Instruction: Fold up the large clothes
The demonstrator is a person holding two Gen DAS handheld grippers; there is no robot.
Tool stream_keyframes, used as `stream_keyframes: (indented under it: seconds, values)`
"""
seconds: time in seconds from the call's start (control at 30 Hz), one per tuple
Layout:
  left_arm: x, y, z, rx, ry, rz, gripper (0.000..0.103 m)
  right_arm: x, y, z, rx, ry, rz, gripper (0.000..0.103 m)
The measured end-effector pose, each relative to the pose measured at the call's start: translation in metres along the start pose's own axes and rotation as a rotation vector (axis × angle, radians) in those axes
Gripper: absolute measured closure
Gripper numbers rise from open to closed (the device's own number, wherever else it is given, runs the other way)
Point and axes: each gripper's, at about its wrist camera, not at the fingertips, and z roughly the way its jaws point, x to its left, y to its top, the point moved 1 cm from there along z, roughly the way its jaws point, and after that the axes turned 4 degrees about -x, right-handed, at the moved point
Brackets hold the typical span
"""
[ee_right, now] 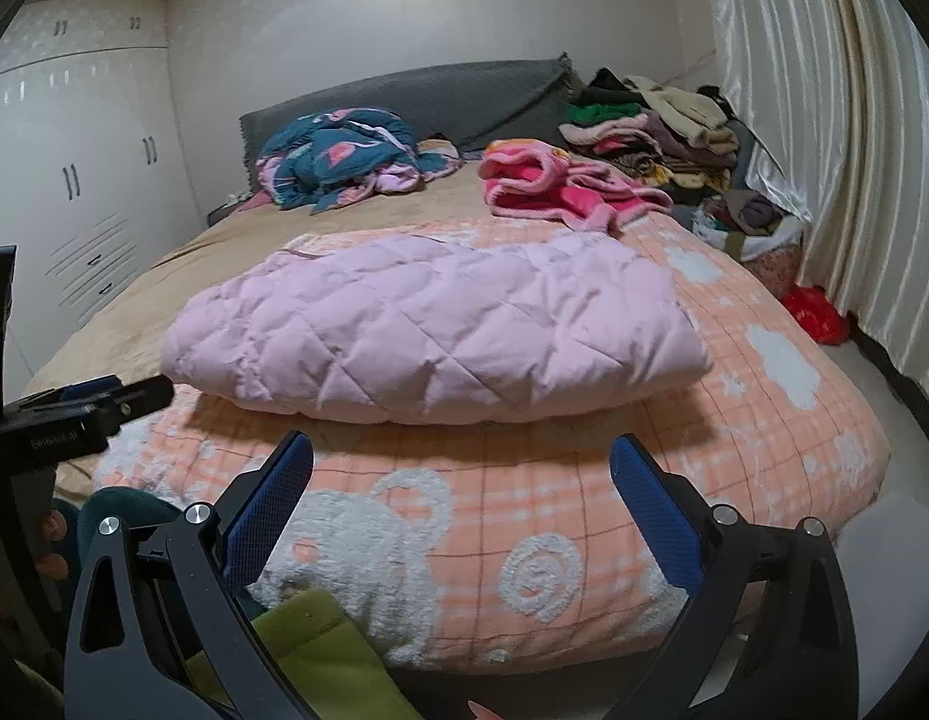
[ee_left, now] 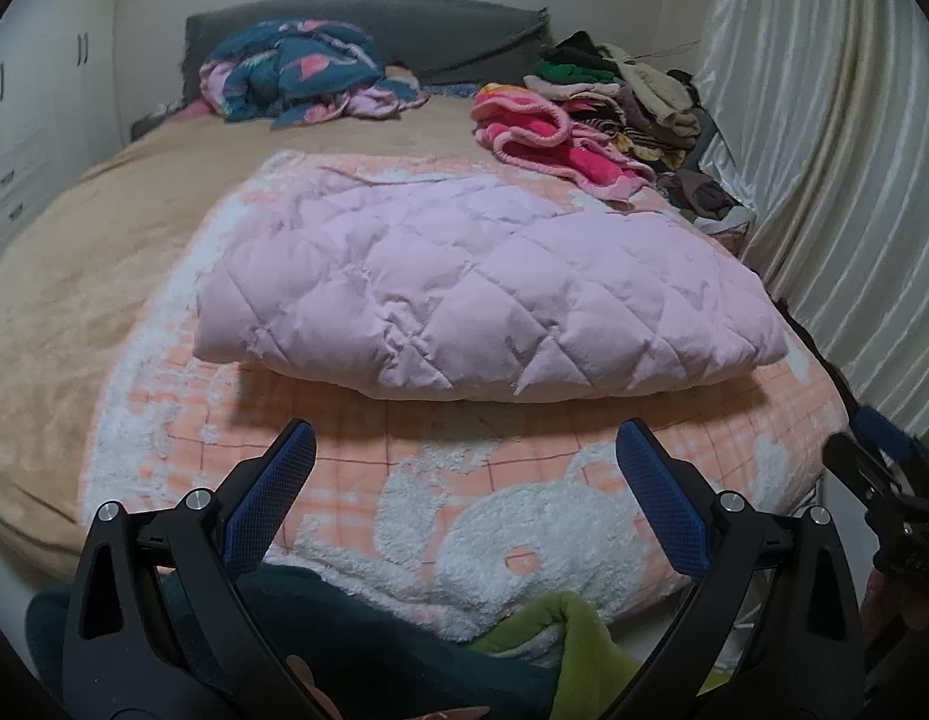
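Pink quilted coat folded on peach blanket, clothes pile behind; both hand-held grippers wide, empty.

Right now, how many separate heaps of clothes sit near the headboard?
3: blue patterned heap at left, pink fleece heap in the middle, mixed stack by the curtain. More may be hidden behind.

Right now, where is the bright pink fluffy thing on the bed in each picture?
Left wrist view: the pink fluffy garment lies upper right of centre, behind the folded lilac quilted coat.
Right wrist view: the same garment lies just right of centre, near the top, again behind the coat.
Shared landmark: the grey headboard at the far end of the bed.
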Motion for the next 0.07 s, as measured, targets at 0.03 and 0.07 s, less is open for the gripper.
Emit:
stream_keyframes:
  seconds: [0.03, 0.07]
  values:
    - [0.0017, 0.0018, 0.003, 0.005, 0.012, -0.002, 0.009, -0.0059, -0.0008, 0.0014, 0.003, -0.007, 0.013, 0.004]
    - [0.0059, 0.0029, 0.007, 0.012, 0.026, -0.008, 0.009, -0.0059, -0.0008, 0.0014, 0.003, -0.007, 0.013, 0.004]
